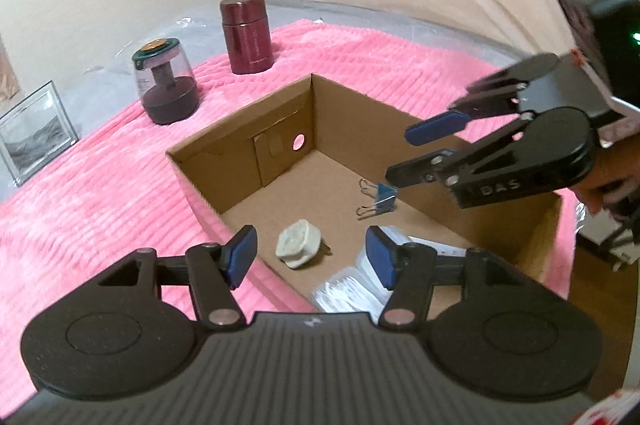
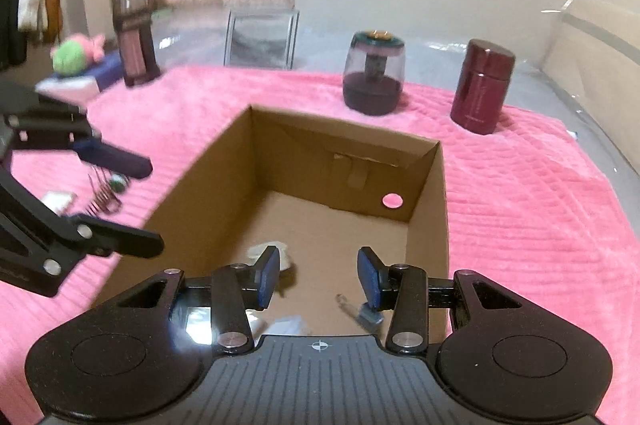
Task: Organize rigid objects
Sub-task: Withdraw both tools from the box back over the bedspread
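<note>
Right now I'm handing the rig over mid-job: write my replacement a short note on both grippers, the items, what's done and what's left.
Left hand-held gripper: open, empty, above the box's near edge.
Right hand-held gripper: open, empty, over the box.
In the box: white knob, blue binder clip, clear packets.
Still out on the pink blanket: maroon flask, glass dome jar, and a spring with small bits left of the box.
Left to do: box those, if they belong.

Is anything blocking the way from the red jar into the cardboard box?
Nothing visible does. The red jar stands upright on the pink blanket just beyond the cardboard box, whose top is open. Only the box's wall lies between them.
</note>
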A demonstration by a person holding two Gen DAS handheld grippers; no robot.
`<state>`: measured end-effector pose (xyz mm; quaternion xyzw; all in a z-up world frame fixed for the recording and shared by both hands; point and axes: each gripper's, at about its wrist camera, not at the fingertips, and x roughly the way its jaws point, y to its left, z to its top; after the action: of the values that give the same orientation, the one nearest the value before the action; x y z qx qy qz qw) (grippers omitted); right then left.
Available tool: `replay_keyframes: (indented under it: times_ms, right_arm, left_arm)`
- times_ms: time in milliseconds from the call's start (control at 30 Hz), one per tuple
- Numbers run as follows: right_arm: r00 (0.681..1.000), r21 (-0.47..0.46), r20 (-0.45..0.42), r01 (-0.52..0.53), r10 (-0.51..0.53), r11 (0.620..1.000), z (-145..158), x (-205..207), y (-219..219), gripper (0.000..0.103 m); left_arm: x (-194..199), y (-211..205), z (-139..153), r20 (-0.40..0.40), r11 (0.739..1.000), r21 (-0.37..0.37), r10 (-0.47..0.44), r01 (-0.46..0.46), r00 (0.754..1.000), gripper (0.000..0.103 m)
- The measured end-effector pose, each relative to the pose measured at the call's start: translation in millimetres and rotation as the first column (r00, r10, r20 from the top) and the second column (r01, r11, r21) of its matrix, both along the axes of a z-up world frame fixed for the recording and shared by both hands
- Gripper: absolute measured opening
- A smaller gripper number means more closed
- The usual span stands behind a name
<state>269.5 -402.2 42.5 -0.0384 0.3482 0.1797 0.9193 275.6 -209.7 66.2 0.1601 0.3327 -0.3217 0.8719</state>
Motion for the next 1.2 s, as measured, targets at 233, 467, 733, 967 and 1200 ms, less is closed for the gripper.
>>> replay_keyframes:
  times_ms: [233,467,733,967,1200]
  right_arm:
    - [0.997,0.076,0.053,0.044,-0.048,0.996,21,-58,8,0.039]
    - [0.995,0.197,0.066,0.067,-0.081,0.978,26,-105,26,0.043]
    - [0.992,0.29,0.042,0.103,-0.121,0.951,17,-141,48,0.059]
    - [0.993,0.287,0.044,0.096,-0.113,0.953,13,-166,67,0.064]
    - [0.994,0.29,0.058,0.07,-0.09,0.954,11,-185,86,0.067]
  left_arm:
    - [-42,30,9,-0.016,0.993,-0.08,0.081,-0.082,0.997,0.064]
    - [-89,64,13,-0.021,0.974,-0.15,0.167,-0.168,0.986,0.071]
    - [-131,99,4,-0.056,0.946,-0.179,0.266,-0.272,0.962,0.08]
    - [-166,133,-4,-0.06,0.895,-0.224,0.383,-0.386,0.922,0.087]
    - [-195,166,-12,-0.049,0.842,-0.219,0.495,-0.493,0.867,0.093]
